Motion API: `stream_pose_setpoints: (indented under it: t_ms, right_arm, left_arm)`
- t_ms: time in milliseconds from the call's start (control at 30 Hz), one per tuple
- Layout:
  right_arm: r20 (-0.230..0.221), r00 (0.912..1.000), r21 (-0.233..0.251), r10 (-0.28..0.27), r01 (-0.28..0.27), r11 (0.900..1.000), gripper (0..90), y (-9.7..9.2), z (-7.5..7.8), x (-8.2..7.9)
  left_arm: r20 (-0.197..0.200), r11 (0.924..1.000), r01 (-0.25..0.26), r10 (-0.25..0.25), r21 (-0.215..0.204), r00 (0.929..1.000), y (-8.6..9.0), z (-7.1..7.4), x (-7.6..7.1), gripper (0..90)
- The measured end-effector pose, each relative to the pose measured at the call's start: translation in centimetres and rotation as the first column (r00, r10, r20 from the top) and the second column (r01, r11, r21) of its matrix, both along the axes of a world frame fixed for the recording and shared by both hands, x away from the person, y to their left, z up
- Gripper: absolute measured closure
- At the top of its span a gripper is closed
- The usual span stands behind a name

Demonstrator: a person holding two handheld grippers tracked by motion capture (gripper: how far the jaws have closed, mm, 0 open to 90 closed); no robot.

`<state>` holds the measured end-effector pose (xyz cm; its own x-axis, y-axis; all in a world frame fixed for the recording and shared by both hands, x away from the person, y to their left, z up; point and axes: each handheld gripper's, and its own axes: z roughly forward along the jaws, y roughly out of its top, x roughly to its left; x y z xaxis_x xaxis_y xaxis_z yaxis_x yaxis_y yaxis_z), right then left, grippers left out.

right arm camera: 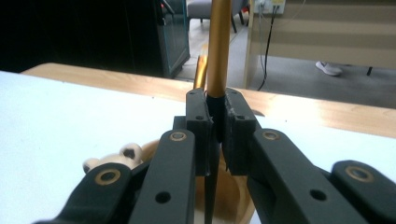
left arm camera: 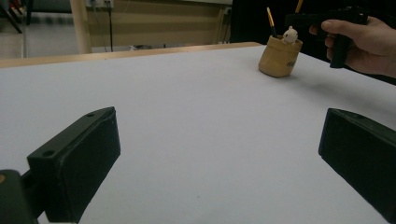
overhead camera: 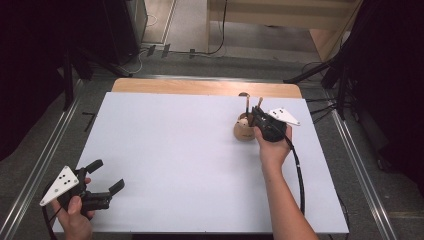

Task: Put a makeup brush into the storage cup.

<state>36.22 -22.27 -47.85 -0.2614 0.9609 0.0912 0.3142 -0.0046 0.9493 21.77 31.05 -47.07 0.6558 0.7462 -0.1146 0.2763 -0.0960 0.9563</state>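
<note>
A slim golden-handled brush (right arm camera: pixel 218 46) is clamped upright between the closed jaws of the right hand-held gripper (overhead camera: pixel 260 118), directly over a tan pouch-shaped holder (overhead camera: pixel 243 131) that stands toward the far right of the white-covered bench (overhead camera: pixel 175 150). A second brush (overhead camera: pixel 245 102) is seen standing in the holder, just beside the gripped one, and a small white bear figure (left arm camera: pixel 290 34) is perched at its rim, close under the jaws. The left hand-held gripper (overhead camera: pixel 107 176) is held at the near left corner, its jaws spread wide with nothing between them, well apart from the holder. The bare wooden edge (overhead camera: pixel 205 87) of the bench is seen beyond the white cover, with cables lying on the floor behind.
</note>
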Motion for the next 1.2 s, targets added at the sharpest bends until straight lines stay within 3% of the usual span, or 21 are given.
stream_pose_setpoints:
  t_ms: [200, 300, 500, 767, 933, 1067, 1200]
  right_arm:
    - [-0.017, 0.9998, -0.004, -0.008, 0.008, 1.0, 79.3, -0.2, -0.2, 0.1]
    - [-0.019, 0.9998, 0.015, -0.001, 0.001, 0.9999, 66.9, -0.3, -0.2, 0.1]
    - [-0.059, 0.9976, -0.01, -0.035, 0.035, 0.9993, 41.4, -0.5, 0.3, -0.3]
    - [-0.035, 0.9967, 0.031, -0.073, 0.075, 0.9967, 35.0, -1.8, 0.5, -1.6]
    - [-0.04, 0.9979, 0.052, -0.051, 0.054, 0.9972, 30.1, -3.0, 1.2, -3.0]
    - [-0.082, 0.9962, 0.047, -0.029, 0.033, 0.9983, 15.6, -3.8, 1.4, -4.4]
    - [-0.071, 0.9972, 0.083, 0.022, -0.016, 0.9964, 2.3, -4.5, 1.4, -5.8]
  left_arm:
    - [0.001, 1.0, -0.001, 0.001, 0.001, 1.0, 0.1, 0.0, 0.0, 0.0]
    - [0.002, 1.0, 0.0, 0.0, 0.002, 1.0, 0.0, 0.0, 0.0, 0.0]
    - [0.002, 1.0, 0.005, -0.005, 0.0, 1.0, -0.1, 0.0, 0.0, 0.0]
    - [0.002, 1.0, 0.008, -0.008, 0.004, 1.0, -0.1, 0.0, 0.0, 0.0]
    - [0.004, 1.0, 0.004, -0.004, 0.001, 1.0, 0.0, 0.0, 0.0, 0.0]
    - [0.005, 1.0, 0.006, -0.006, 0.004, 1.0, -0.1, 0.1, 0.0, 0.0]
    - [0.005, 1.0, 0.006, -0.006, 0.006, 1.0, -0.2, 0.1, 0.0, 0.0]
